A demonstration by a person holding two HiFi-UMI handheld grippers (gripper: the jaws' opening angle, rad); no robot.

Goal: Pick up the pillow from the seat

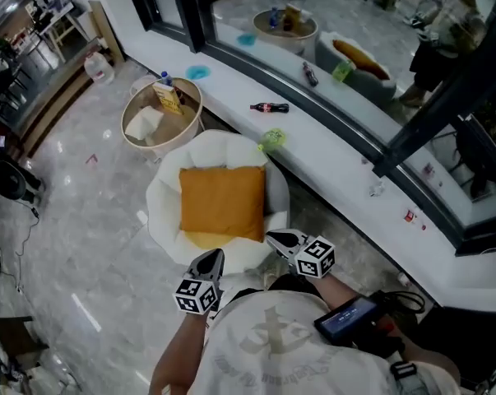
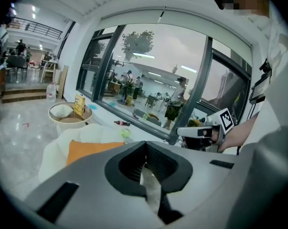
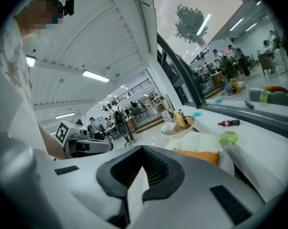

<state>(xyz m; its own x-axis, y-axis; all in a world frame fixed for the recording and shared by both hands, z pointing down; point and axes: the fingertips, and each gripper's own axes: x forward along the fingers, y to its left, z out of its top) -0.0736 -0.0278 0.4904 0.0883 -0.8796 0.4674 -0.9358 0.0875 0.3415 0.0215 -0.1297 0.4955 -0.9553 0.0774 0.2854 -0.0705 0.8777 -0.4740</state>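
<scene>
- Pillow (image 1: pixel 223 202) lies flat in the middle of the round white seat (image 1: pixel 161 212), straight ahead of us. It's roughly square, so there's no real long axis to line up with.
- Left gripper (image 1: pixel 212 259) and right gripper (image 1: pixel 277 239) both have their jaws pressed together with nothing in them, at the seat's near rim.
- Right one's nearer we reckon, just beside the near right corner.

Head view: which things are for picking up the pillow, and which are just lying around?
For the job: orange pillow, white seat, left gripper, right gripper.

Just lying about: cola bottle, round basket, water jug, green thing on the ledge.
</scene>
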